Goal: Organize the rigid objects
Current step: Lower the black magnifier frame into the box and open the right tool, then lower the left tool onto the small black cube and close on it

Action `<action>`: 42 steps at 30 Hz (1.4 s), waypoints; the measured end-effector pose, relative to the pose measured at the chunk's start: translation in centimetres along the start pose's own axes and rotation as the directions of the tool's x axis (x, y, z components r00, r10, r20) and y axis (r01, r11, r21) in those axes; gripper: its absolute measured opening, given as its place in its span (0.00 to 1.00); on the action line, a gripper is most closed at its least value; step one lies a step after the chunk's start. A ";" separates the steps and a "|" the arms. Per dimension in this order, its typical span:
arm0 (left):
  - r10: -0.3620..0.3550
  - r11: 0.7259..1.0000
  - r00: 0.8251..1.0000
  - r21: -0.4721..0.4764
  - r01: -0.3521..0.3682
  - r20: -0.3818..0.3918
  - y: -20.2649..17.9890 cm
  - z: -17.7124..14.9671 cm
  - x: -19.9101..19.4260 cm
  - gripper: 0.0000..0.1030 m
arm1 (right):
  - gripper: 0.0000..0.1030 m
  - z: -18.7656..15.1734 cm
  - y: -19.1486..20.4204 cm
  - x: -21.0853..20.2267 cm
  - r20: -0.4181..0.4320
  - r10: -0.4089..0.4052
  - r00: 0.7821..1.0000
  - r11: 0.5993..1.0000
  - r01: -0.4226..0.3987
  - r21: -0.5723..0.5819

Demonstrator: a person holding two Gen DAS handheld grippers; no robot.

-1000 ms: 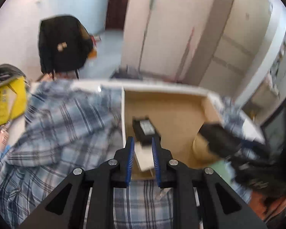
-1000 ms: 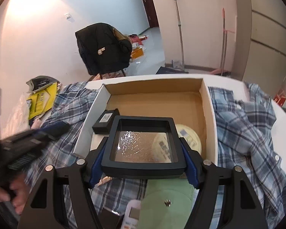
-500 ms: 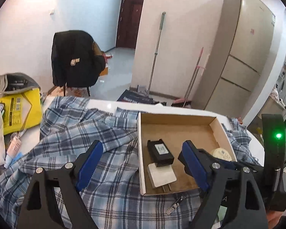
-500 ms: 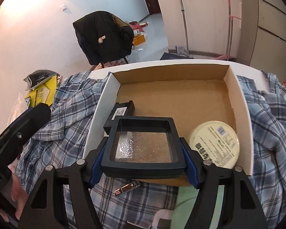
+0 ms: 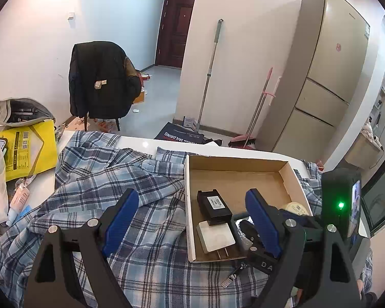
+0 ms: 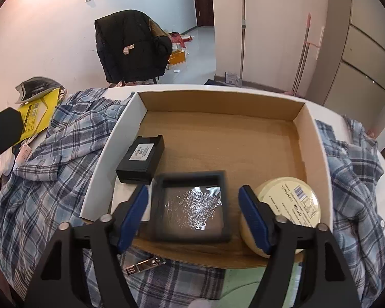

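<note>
The cardboard box [image 6: 318, 154] holds four things: one black battery pack [image 6: 141, 159] at nine o'clock, one white charger [image 5: 215, 236] under its near end, one black-framed square case [image 6: 192, 208] at six o'clock, and one round cream tin [image 6: 287, 202] at four o'clock. One nail clipper [image 6: 143, 264] lies on the plaid shirt [image 6: 51, 166] outside.

The right gripper [image 6: 192, 210] has just been opening; its jaws stand apart, clear of the case between them. The left gripper [image 5: 192, 218] is spread wide, empty.

Only the left view shows the charger's prongs; only the right view shows the whole tin.
</note>
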State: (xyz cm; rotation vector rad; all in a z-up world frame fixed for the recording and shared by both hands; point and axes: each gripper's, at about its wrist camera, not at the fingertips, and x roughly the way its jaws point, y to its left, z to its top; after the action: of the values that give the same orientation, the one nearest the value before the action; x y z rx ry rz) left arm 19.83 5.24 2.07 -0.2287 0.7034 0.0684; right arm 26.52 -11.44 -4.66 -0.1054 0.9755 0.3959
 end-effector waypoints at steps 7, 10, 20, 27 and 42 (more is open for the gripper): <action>0.001 0.999 0.998 0.039 -0.004 0.059 -1.2 0.2 -2.2 0.84 | 0.82 -0.3 -1.1 -5.0 0.064 0.000 0.998 1.000 0.001 -0.014; -0.004 0.997 0.991 0.080 -0.007 0.135 -2.5 0.2 -4.9 0.84 | 0.82 -0.7 -1.9 -8.3 0.122 0.000 0.993 1.000 0.002 -0.017; -0.112 0.991 0.942 0.103 0.084 0.317 -5.3 0.0 -13.3 0.84 | 0.93 -4.2 -4.2 -17.3 0.293 -0.041 0.955 0.999 0.039 0.012; -0.143 0.988 0.896 0.109 0.107 0.420 -6.0 -3.4 -17.4 0.91 | 0.93 -6.6 -6.0 -20.2 0.369 -0.056 0.928 0.989 0.001 0.149; -0.119 0.984 0.980 0.148 0.096 0.159 -7.5 -8.9 -13.4 1.00 | 0.93 -10.2 -6.7 -18.7 0.369 -0.019 0.929 0.987 -0.040 0.153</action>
State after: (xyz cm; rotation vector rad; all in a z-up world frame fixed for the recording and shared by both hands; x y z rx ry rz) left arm 5.07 -3.90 5.55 -0.1245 0.5251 -0.0650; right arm 11.77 -25.55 4.38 0.1170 0.6300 0.3314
